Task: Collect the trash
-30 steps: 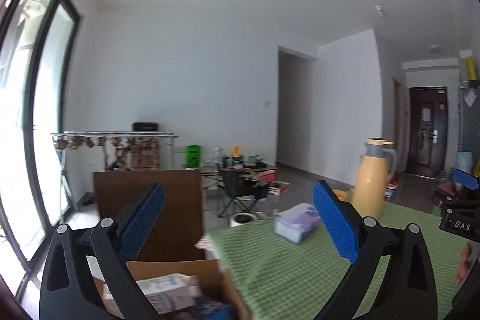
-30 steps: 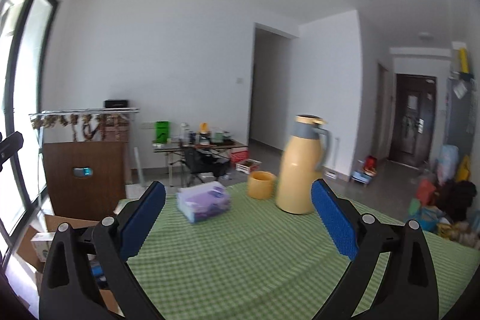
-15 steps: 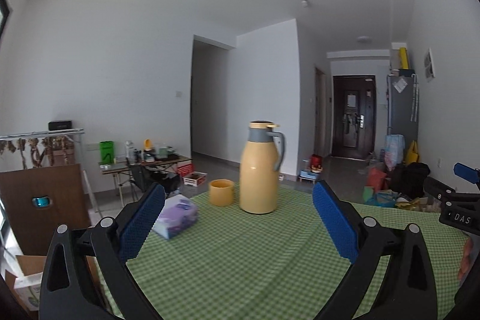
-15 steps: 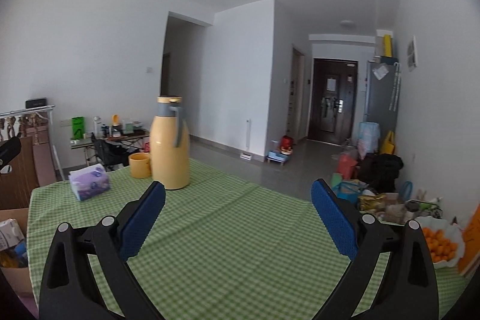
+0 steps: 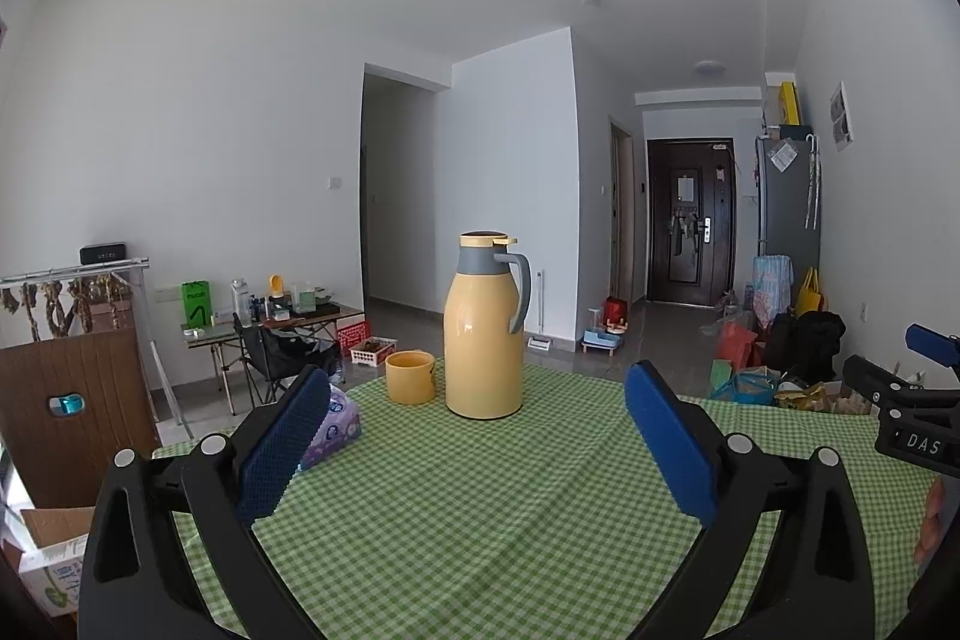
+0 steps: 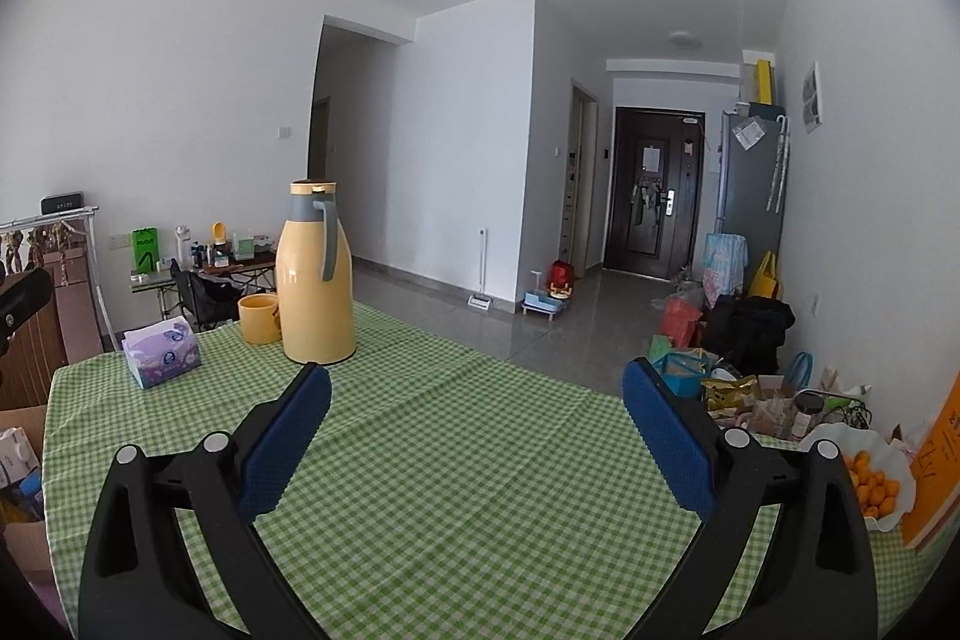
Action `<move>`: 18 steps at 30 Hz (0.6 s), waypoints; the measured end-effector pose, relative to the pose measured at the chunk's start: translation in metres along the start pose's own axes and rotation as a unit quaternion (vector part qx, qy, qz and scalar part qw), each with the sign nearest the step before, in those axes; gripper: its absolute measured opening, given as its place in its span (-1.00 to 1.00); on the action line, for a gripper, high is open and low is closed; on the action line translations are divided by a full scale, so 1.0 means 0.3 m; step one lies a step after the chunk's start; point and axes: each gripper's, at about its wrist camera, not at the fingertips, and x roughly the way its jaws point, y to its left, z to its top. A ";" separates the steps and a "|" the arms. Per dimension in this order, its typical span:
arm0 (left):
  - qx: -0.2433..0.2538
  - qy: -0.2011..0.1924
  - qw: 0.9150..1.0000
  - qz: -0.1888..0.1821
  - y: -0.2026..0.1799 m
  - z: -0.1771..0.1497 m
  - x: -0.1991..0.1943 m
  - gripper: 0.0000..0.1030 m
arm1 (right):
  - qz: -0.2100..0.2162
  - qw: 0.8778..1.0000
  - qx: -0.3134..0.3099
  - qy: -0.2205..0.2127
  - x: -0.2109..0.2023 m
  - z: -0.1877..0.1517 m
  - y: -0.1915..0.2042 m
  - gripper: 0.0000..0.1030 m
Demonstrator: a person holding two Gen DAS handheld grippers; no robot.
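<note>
Over tablecloth (image 5: 480,508) | both jaws wide | right view only: oranges (image 6: 873,487)

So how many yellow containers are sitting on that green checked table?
2: a tall yellow thermos jug near the far edge, and a small yellow cup just left of it. Others may sit out of view.

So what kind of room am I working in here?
Most likely a lived-in apartment living and dining area: a table with a checked cloth holding a thermos jug, a fridge and the front door down the hall.
</note>
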 end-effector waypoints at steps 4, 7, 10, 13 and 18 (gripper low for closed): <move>0.003 0.008 1.000 0.005 0.005 0.001 -0.050 0.86 | 0.008 1.000 -0.001 0.000 -0.020 -0.003 0.007 0.82; 0.003 0.014 1.000 0.010 -0.002 -0.008 -0.103 0.86 | 0.014 1.000 -0.006 0.001 -0.044 -0.007 0.019 0.82; 0.004 0.021 1.000 0.018 -0.005 -0.018 -0.167 0.86 | 0.022 1.000 -0.016 0.004 -0.087 -0.023 0.040 0.82; 0.005 0.036 0.999 0.034 -0.007 -0.031 -0.246 0.86 | 0.028 0.999 -0.030 0.005 -0.135 -0.039 0.061 0.82; -0.011 0.044 0.998 0.041 0.003 -0.058 -0.395 0.86 | 0.049 0.998 -0.037 0.015 -0.236 -0.096 0.076 0.82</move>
